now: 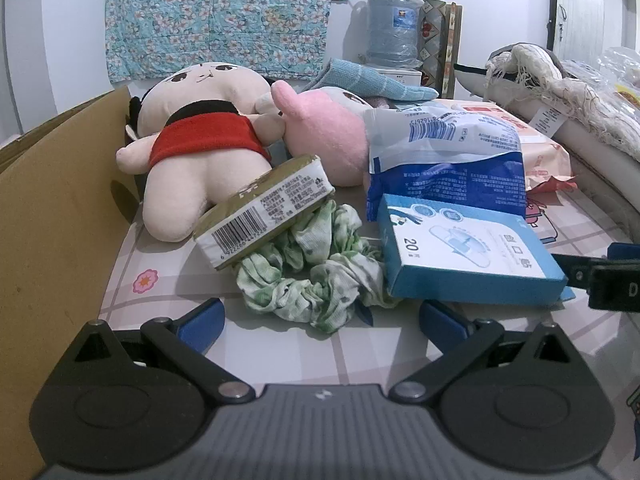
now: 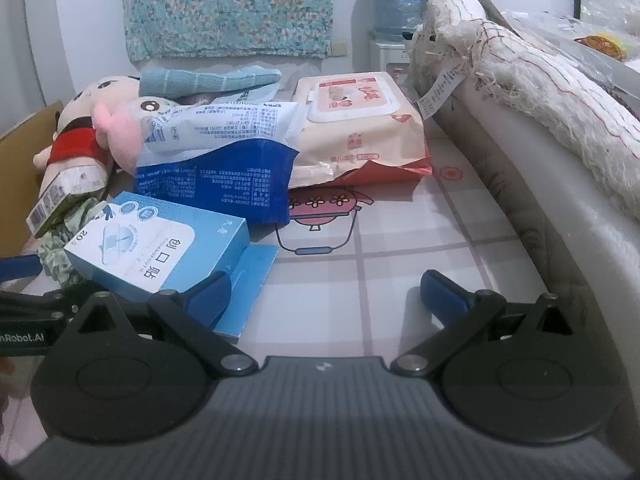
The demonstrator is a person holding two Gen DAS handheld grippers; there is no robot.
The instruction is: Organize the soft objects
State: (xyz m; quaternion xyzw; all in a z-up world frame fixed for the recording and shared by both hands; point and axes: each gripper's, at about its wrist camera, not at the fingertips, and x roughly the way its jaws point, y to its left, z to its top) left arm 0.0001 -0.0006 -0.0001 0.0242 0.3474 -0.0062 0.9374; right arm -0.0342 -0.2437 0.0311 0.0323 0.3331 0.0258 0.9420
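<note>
Nothing is gripped yet: the left gripper (image 1: 320, 320) and right gripper (image 2: 326, 300) both hover with fingers wide and empty. The scrunchie (image 1: 308, 276) lies just ahead of the left fingers, partly under a green pack (image 1: 264, 216) and beside the blue box (image 1: 468, 256), so the next move is probably closing on it cleanly.

The olive packet (image 1: 264, 210) hides part of the green scrunchie (image 1: 316, 276).

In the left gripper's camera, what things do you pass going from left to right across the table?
Cardboard box → doll in the red top → green-and-white scrunchie → light blue box
</note>
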